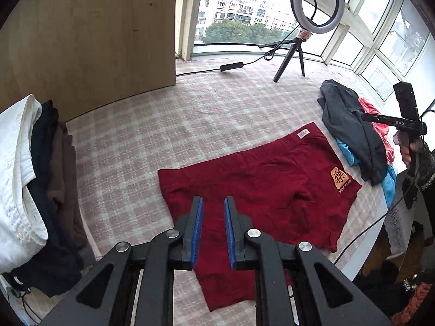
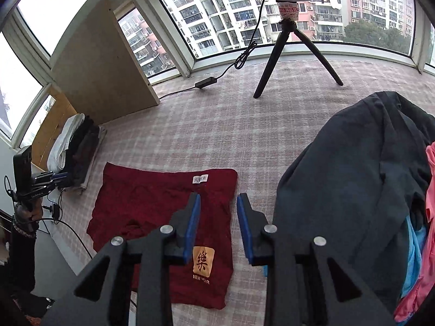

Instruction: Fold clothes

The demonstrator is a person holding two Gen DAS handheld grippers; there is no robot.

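Dark red boxer shorts (image 1: 272, 190) (image 2: 152, 203) with a gold "NEW YEAR" patch lie spread flat on the pink checked cover (image 1: 163, 125). My left gripper (image 1: 213, 206) hangs just over their near left part, its blue pads (image 1: 199, 217) a small gap apart with only cloth showing below. My right gripper (image 2: 218, 203) is over the shorts' right edge near the waistband. Its pads stand wider apart and nothing is between them. Each gripper also shows small at the edge of the other's view: the left gripper (image 2: 51, 176), and the right gripper (image 1: 380, 118) with a hand on its handle.
A folded stack of white, navy and brown garments (image 1: 32, 190) sits at the left beside a wooden board (image 1: 95, 40). A heap of dark grey, pink and blue clothes (image 2: 353, 190) lies at the right. A ring light on a tripod (image 1: 316, 2) and its cable stand by the window.
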